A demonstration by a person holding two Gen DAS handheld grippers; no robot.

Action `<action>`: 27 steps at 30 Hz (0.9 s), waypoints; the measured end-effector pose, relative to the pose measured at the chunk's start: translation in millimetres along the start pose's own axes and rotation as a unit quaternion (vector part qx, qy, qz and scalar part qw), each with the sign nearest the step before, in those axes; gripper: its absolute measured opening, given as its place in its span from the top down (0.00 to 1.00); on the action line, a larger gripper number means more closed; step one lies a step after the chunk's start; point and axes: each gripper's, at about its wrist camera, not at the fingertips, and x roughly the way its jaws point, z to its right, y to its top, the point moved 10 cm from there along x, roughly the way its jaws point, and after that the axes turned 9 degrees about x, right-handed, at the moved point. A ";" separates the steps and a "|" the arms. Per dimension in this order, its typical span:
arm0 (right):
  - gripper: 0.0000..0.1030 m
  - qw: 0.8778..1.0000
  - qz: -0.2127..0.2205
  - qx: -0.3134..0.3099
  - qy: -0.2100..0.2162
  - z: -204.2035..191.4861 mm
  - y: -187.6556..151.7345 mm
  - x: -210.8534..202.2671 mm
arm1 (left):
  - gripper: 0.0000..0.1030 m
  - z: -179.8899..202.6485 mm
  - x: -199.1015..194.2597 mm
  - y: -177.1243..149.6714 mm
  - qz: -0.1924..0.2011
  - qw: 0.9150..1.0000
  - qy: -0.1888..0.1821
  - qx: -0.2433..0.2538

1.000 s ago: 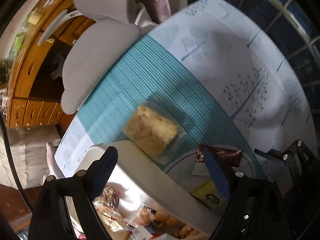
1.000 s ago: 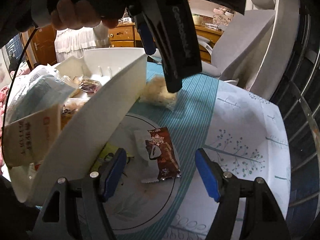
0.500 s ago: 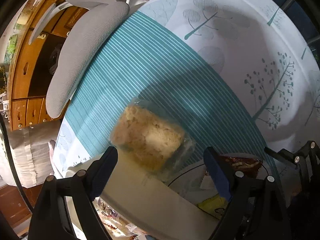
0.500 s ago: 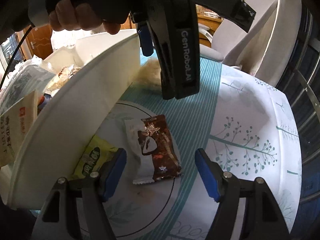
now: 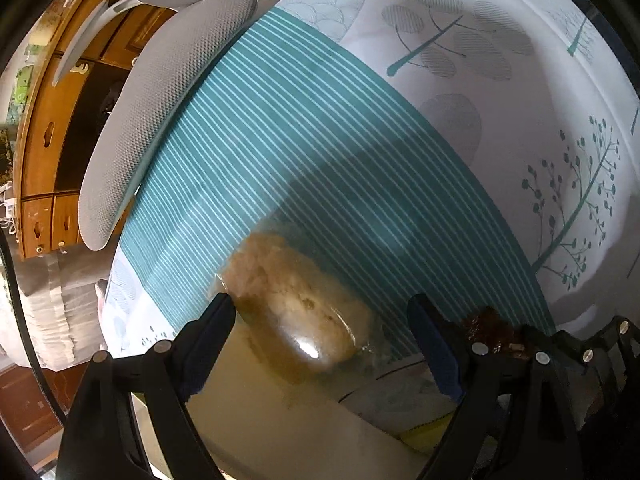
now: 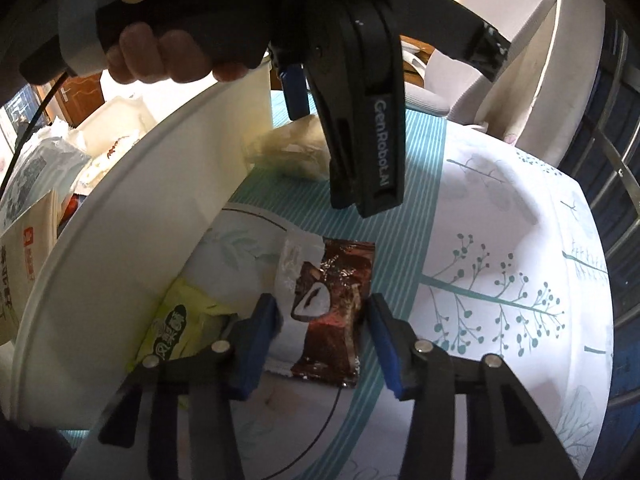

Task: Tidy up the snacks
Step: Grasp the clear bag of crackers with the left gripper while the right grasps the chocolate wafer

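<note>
Right claw (image 6: 322,334) has dropped, jaws just closing around brown foil chocolate wrapper (image 6: 334,304), not yet pinching; left claw (image 5: 320,328), lower now, is hovering spread over clear-wrapped beige cake (image 5: 292,300) by white bin's (image 6: 120,216) edge.

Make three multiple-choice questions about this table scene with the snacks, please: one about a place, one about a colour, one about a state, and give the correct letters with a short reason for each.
1. Where does the brown snack packet lie?
A. inside the white bin
B. on the tablecloth, between the right gripper's fingers
C. on the grey chair

2. What colour is the striped band of the tablecloth?
A. red
B. teal
C. black

3. How does the left gripper stand around the clear-wrapped pastry?
A. wide open, pastry between its fingers
B. fully shut, empty
C. lifting the pastry high

Answers: 1 B, the right gripper straddles it beside the white bin. 2 B, teal with thin pale lines. 3 A, there is a gap on one side.
</note>
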 end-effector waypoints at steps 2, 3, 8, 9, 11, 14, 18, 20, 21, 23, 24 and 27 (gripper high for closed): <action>0.55 1.000 -0.001 0.001 -0.001 2.4 1.2 -0.1 | 0.15 -1.2 -1.4 0.5 0.005 1.000 -0.004 -0.004; 0.56 1.000 -0.001 0.001 -0.001 3.1 1.8 -0.1 | 0.16 -2.2 -2.2 0.4 0.007 1.000 -0.006 -0.006; 0.59 1.000 -0.006 0.001 0.004 7.1 1.1 -2.2 | 0.38 -17.2 -6.2 5.5 0.023 0.999 0.006 -0.027; 0.59 1.000 -0.007 0.001 0.005 7.6 1.5 -1.7 | 0.40 -18.4 -4.4 4.3 0.023 0.999 0.009 -0.030; 0.59 1.000 -0.009 -0.002 0.004 5.6 0.3 -3.1 | 0.43 -21.1 -4.7 4.9 0.028 0.999 0.007 -0.037; 0.60 1.000 -0.015 -0.001 0.003 5.1 -0.2 -3.3 | 0.45 -24.7 -4.7 5.3 0.033 0.998 0.009 -0.043; 0.61 1.000 -0.019 0.007 0.002 3.9 -1.1 -7.9 | 0.47 -27.0 -6.0 7.8 0.039 0.998 0.005 -0.058; 0.61 1.000 -0.023 0.011 -0.001 5.1 -2.4 -10.7 | 0.49 -29.1 -5.9 10.0 0.041 0.997 0.003 -0.066; 0.61 1.000 -0.026 0.015 -0.002 6.9 -3.5 -12.6 | 0.50 -29.7 -6.4 10.5 0.041 0.997 0.003 -0.069; 0.61 0.999 -0.030 0.027 -0.002 9.8 -5.2 -16.4 | 0.51 -27.9 -10.7 9.9 0.043 0.996 -0.002 -0.073; 0.61 0.999 -0.033 0.034 0.000 11.3 -5.6 -18.3 | 0.51 -24.4 -11.8 9.1 0.044 0.996 -0.006 -0.075; 0.61 0.998 -0.046 0.051 0.002 13.1 -11.8 -25.3 | 0.52 -21.2 -14.7 8.0 0.046 0.995 -0.027 -0.084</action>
